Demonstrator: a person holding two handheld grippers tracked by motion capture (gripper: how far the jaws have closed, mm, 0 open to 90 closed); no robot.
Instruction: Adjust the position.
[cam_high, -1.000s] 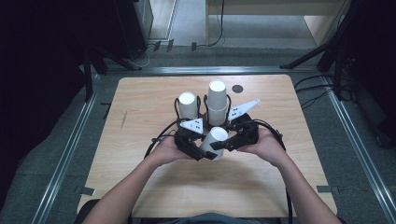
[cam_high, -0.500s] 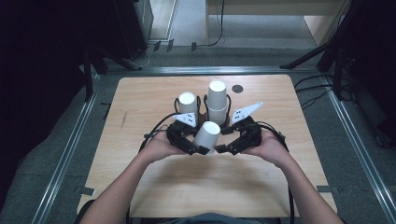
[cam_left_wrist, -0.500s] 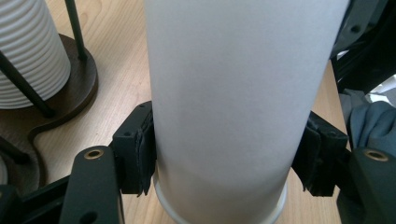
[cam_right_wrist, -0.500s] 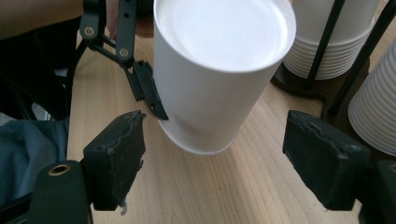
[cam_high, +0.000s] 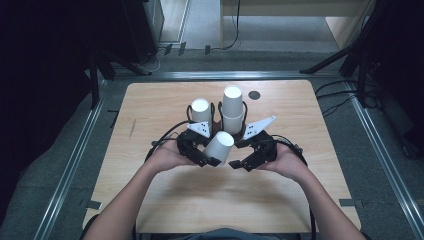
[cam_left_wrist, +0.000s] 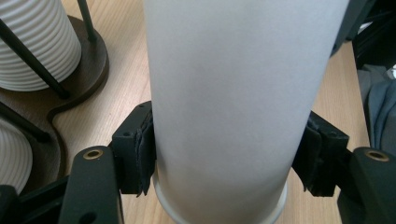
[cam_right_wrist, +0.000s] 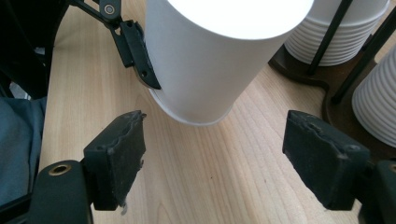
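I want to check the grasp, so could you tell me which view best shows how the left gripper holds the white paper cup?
The left gripper view: both pads press the white paper cup. The right gripper view shows one jaw on it; the high view shows the left gripper small.

You will find nothing to read here: the white cup (cam_left_wrist: 233, 107) is blank on every side you can see, the stacked cups (cam_right_wrist: 338, 35) carry no print, and the bench (cam_high: 165, 200) bears no label, number or sign.
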